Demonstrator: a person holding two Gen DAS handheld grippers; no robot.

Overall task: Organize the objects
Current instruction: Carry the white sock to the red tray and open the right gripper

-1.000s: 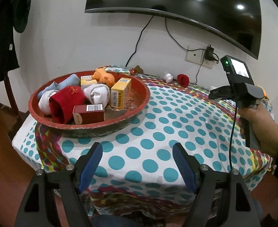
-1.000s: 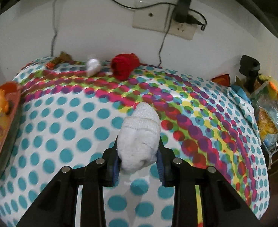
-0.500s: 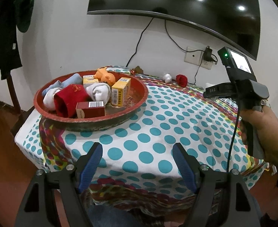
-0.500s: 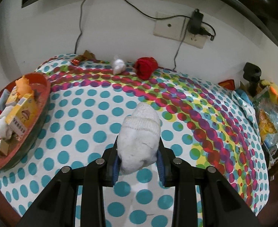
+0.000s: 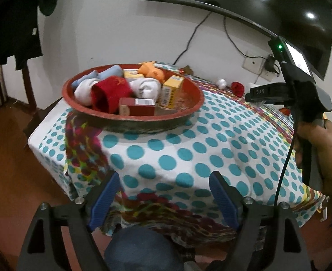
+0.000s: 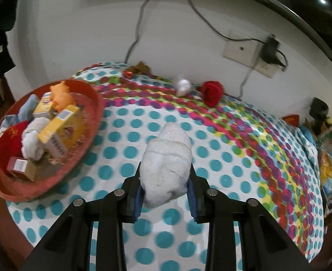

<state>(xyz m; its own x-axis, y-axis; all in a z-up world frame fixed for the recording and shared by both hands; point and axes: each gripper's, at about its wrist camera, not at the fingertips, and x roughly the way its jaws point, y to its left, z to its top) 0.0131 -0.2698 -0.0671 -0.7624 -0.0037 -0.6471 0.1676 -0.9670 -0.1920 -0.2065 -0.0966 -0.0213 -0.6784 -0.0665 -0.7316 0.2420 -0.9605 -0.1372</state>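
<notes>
My right gripper [image 6: 166,187] is shut on a rolled white sock [image 6: 167,162] and holds it above the dotted tablecloth [image 6: 211,144], right of the red tray [image 6: 93,122]. The tray [image 5: 188,110] holds rolled socks, small boxes and an orange toy. A red sock ball [image 6: 212,91] and a small white ball [image 6: 183,85] lie at the table's far edge. My left gripper [image 5: 163,199] is open and empty, off the table's near edge. The right tool's body [image 5: 301,99] shows at right in the left wrist view.
A wall socket with a plugged charger [image 6: 270,49] and hanging cables are behind the table. Bags and clutter [image 6: 328,149] sit at the table's right end. A dark chair with clothes [image 5: 19,45] stands at left. A knee in jeans [image 5: 139,250] is below the left gripper.
The right gripper has swung left with the white sock, bringing the red tray more into its view. The left gripper has pulled back and lowered away from the table.
</notes>
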